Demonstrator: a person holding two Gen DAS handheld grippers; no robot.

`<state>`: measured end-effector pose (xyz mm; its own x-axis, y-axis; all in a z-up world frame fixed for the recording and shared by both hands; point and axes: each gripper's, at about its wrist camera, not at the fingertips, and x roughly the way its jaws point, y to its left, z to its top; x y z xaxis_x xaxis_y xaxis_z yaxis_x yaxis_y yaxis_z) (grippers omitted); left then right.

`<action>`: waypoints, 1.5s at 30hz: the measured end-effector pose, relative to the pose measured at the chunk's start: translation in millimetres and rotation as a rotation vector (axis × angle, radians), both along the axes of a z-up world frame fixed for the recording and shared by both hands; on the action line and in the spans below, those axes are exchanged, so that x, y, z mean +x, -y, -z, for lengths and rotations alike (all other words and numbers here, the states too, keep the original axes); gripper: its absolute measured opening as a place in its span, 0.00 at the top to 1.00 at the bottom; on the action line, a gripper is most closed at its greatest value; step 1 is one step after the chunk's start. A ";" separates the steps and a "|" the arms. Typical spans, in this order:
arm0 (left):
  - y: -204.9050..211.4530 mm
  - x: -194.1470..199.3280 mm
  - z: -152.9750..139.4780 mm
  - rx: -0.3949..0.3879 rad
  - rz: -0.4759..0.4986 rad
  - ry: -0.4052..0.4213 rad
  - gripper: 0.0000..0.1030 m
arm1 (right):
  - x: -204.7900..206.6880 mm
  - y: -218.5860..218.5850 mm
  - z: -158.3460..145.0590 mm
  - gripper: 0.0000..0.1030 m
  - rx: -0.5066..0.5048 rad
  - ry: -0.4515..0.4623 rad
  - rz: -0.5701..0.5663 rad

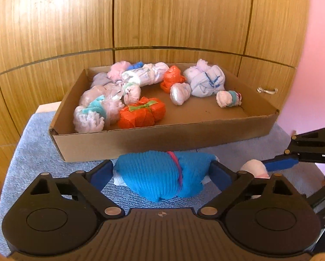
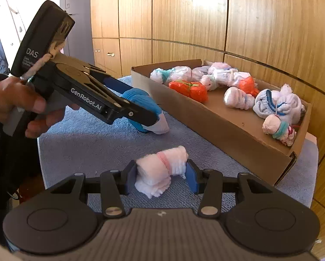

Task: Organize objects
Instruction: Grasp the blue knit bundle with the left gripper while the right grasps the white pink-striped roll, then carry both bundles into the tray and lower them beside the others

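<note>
**Both grippers set on the last two bundles, lift into the box to come**

A shallow brown cardboard box (image 1: 166, 134) sits at the far side of a table covered with a blue terry towel (image 1: 36, 152), in front of wooden cabinet doors (image 1: 162, 13). Inside it already lie many rolled cloth bundles, white, pale pink and two orange ones (image 1: 141, 114); the near right part of its floor is bare.

Two bundles remain on the towel, just in front of the box. The larger, a bright blue knitted bundle tied with a pink band (image 1: 162, 174), lies between the widely spread fingers of the left gripper (image 1: 162, 175); the pads touch its ends and appear to pinch it lengthwise. The smaller, a pale pink fluffy roll with a pink band (image 2: 162, 169), is squeezed between the narrowly set jaws of the right gripper (image 2: 161, 176), still resting on the towel.

The step in hand looks like grasping. Next, each bundle must likely be raised clear of the near box wall, carried over it and released onto bare floor.
</note>
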<state>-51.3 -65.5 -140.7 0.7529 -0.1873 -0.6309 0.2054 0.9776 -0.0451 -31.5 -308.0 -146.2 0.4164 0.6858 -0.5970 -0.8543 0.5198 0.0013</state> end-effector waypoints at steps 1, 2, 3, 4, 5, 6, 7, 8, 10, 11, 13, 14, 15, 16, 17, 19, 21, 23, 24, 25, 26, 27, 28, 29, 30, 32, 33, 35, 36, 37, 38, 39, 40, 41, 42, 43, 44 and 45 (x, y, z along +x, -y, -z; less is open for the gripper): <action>0.3 0.6 0.8 -0.001 -0.002 0.001 0.07 | -0.8 0.1 0.3 0.58 -0.001 0.001 -0.001; 1.0 1.7 1.4 0.000 0.000 0.003 0.08 | -1.3 0.1 0.5 0.58 -0.001 0.002 -0.002; 1.6 3.2 2.0 0.001 0.003 0.006 0.08 | -1.3 0.0 0.6 0.58 0.000 0.002 0.000; 1.5 4.6 2.4 -0.003 0.003 0.008 0.10 | -1.3 0.4 0.8 0.58 0.000 0.001 0.001; 0.6 5.8 2.8 -0.014 0.002 0.007 0.12 | -1.4 0.7 0.7 0.58 0.001 0.002 0.004; -1.1 6.8 3.1 -0.031 -0.001 0.006 0.13 | -1.3 1.0 0.8 0.58 0.002 0.002 0.008; -3.5 7.5 3.8 -0.051 -0.005 0.003 0.15 | -1.3 1.3 0.8 0.59 0.004 0.002 0.014; -5.8 8.2 4.5 -0.068 -0.009 0.000 0.17 | -1.5 2.0 0.7 0.59 0.005 0.007 0.019; -6.1 7.5 3.2 -0.064 0.002 0.004 0.20 | -1.3 2.6 0.6 0.60 0.009 0.002 0.025; -5.2 6.6 1.7 -0.055 0.009 0.005 0.22 | -1.2 3.2 0.2 0.60 0.013 0.001 0.029; -4.3 4.9 -2.2 -0.041 0.018 -0.003 0.23 | -1.0 4.2 -1.0 0.60 0.014 0.003 0.035; -4.8 3.9 -4.5 -0.035 0.020 -0.007 0.23 | -1.3 5.0 -2.3 0.60 0.015 0.004 0.037; -5.5 2.5 -7.9 -0.026 0.020 -0.008 0.23 | -2.1 6.4 -4.3 0.60 0.016 0.007 0.040; -6.3 1.1 -12.0 -0.016 0.024 -0.010 0.23 | -3.0 7.6 -6.9 0.60 0.017 0.012 0.045; -7.1 -0.1 -16.6 -0.008 0.028 -0.014 0.23 | -3.6 9.7 -10.2 0.60 0.018 0.016 0.050; -7.9 -2.4 -29.0 0.015 0.041 -0.009 0.23 | -4.4 14.3 -18.2 0.60 0.017 0.028 0.062; -8.1 -2.6 -43.1 0.027 0.055 -0.004 0.23 | -3.1 19.9 -28.1 0.60 0.016 0.040 0.078; -6.7 1.9 -57.3 0.040 0.071 -0.002 0.23 | 0.6 25.7 -39.4 0.60 0.024 0.053 0.096; -5.0 5.3 -64.5 0.049 0.076 0.005 0.23 | 3.8 28.3 -46.2 0.60 0.030 0.061 0.106; -2.2 9.5 -71.4 0.056 0.082 0.014 0.23 | 7.1 30.6 -52.7 0.60 0.036 0.071 0.116; 1.3 15.4 -78.0 0.058 0.088 0.017 0.23 | 11.4 32.2 -59.4 0.60 0.042 0.079 0.125; 4.6 21.0 -83.0 0.056 0.092 0.017 0.23 | 17.3 33.1 -67.4 0.60 0.045 0.087 0.137; 8.7 27.2 -88.3 0.055 0.096 0.018 0.23 | 22.5 32.7 -72.9 0.60 0.044 0.093 0.146; 13.3 34.4 -93.6 0.055 0.104 0.019 0.23 | 28.1 31.6 -78.8 0.60 0.043 0.098 0.154; 17.4 40.7 -98.8 0.049 0.113 0.020 0.23 | 34.1 31.0 -85.5 0.60 0.044 0.104 0.163; 26.3 52.5 -108.8 0.049 0.133 0.028 0.23 | 44.1 29.6 -97.2 0.60 0.043 0.117 0.174; 31.4 57.5 -113.3 0.060 0.142 0.038 0.23 | 49.2 28.5 -103.4 0.60 0.043 0.121 0.179; 38.9 69.2 -120.6 0.056 0.154 0.037 0.23 | 57.9 26.2 -112.9 0.60 0.034 0.131 0.187; 41.6 75.3 -122.9 0.047 0.160 0.025 0.23 | 60.8 26.6 -115.9 0.60 0.028 0.135 0.188; 44.7 81.4 -124.9 0.044 0.163 0.019 0.23 | 64.2 25.8 -118.2 0.60 0.020 0.138 0.191; 47.9 85.6 -125.6 0.051 0.166 0.016 0.23 | 67.7 24.3 -119.6 0.60 0.010 0.141 0.193; 51.2 90.8 -125.2 0.057 0.170 0.005 0.23 | 71.5 22.9 -120.3 0.60 0.000 0.140 0.194; 53.0 95.6 -124.3 0.053 0.172 -0.009 0.23 | 73.8 21.8 -120.7 0.60 -0.006 0.138 0.196; 54.1 99.8 -122.5 0.054 0.176 -0.024 0.23 | 76.8 20.6 -120.3 0.60 -0.014 0.134 0.197; 55.8 103.5 -120.4 0.060 0.179 -0.037 0.23 | 78.7 19.6 -119.4 0.60 -0.022 0.131 0.199; 57.1 106.6 -117.8 0.064 0.182 -0.050 0.23 | 80.3 18.5 -118.2 0.60 -0.031 0.130 0.201; 58.2 109.2 -115.0 0.066 0.184 -0.063 0.23 | 81.3 18.4 -117.8 0.60 -0.037 0.126 0.203; 59.3 110.8 -111.9 0.071 0.189 -0.074 0.23 | 83.2 18.0 -115.7 0.60 -0.040 0.120 0.205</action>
